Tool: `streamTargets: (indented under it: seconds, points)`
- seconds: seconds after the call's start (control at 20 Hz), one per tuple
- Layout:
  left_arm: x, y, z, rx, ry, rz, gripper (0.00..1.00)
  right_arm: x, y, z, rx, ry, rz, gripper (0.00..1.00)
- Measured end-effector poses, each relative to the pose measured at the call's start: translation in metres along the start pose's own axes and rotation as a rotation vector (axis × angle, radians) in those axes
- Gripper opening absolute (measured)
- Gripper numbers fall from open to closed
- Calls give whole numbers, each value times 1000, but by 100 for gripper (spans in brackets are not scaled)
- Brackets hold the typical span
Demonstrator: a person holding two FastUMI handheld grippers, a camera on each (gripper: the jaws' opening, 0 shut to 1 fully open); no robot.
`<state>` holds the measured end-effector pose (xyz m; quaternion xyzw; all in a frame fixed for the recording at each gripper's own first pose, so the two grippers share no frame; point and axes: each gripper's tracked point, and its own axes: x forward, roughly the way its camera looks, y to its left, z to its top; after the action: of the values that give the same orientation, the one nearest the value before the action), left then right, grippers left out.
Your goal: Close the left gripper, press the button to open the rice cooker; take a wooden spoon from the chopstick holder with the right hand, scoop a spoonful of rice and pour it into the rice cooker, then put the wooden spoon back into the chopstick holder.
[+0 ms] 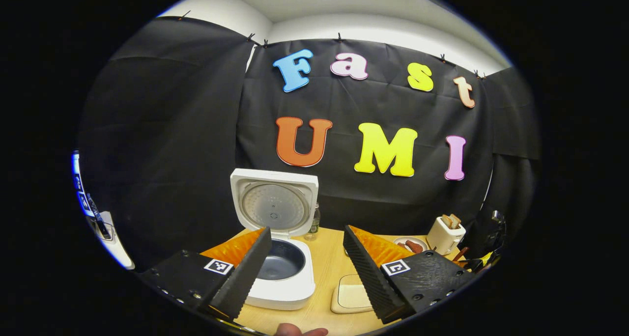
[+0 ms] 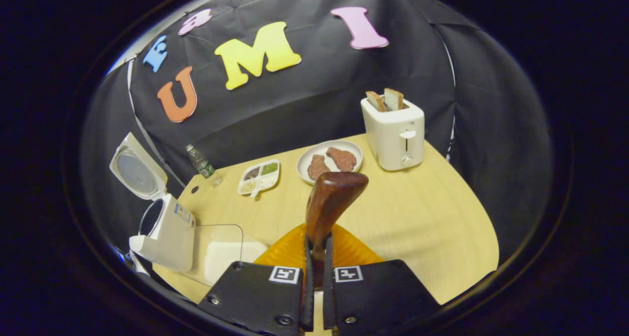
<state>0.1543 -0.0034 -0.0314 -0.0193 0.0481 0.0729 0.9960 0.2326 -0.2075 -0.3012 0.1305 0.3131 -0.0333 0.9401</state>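
The wooden worktop (image 2: 417,218) is seen carrying the white rice cooker (image 1: 287,277) at its left end, lid (image 1: 275,206) raised upright and the dark inner pot (image 1: 282,260) exposed. A white toaster (image 2: 395,132) with two bread slices (image 2: 385,99) is set near the far right edge, a plate (image 2: 307,161) of what may be two pieces of meat just beside it. A divided tray of grains (image 2: 260,176) is placed left of the plate, a small bottle (image 2: 200,163) beyond it by the cloth wall. A pale shallow dish (image 1: 351,296) lies near the cooker. The left gripper (image 1: 307,250) is held with fingers spread wide and empty, framing the cooker. The right gripper (image 2: 316,257) is clamped on the wooden spoon (image 2: 329,203), whose bowl is raised over the worktop.
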Motion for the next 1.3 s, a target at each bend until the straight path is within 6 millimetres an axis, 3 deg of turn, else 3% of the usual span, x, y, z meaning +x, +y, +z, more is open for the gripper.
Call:
streamTargets:
  seconds: [0.15, 0.35, 0.5, 0.65, 0.8, 0.9, 1.15, 1.3]
  points:
    - [-3, 9, 0, -16, -16, -38, 94, -30, 31, 30, -53, -68, -20, 10]
    - [-5, 37, 2, -9, -27, -57, 94, -50, 105, 53, -159, -147, 0, 10]
    - [-11, 69, 2, -6, -22, -43, 94, -44, 165, 39, -211, -153, 62, 9]
    - [-13, 93, -2, -17, 6, -28, 94, -21, 196, 9, -278, -139, 56, 10]
    - [-21, 111, -7, -15, 23, -17, 94, 8, 213, -32, -394, -115, 36, 10]
    - [-24, 120, -11, -3, 41, -13, 94, 21, 213, -49, -488, -123, -6, 9]
    - [-29, 135, -12, -14, 48, -5, 94, 48, 207, -78, -645, -142, -103, 10]
    - [-31, 149, -18, -11, 58, 15, 94, 56, 209, -85, -652, -138, -117, 10]
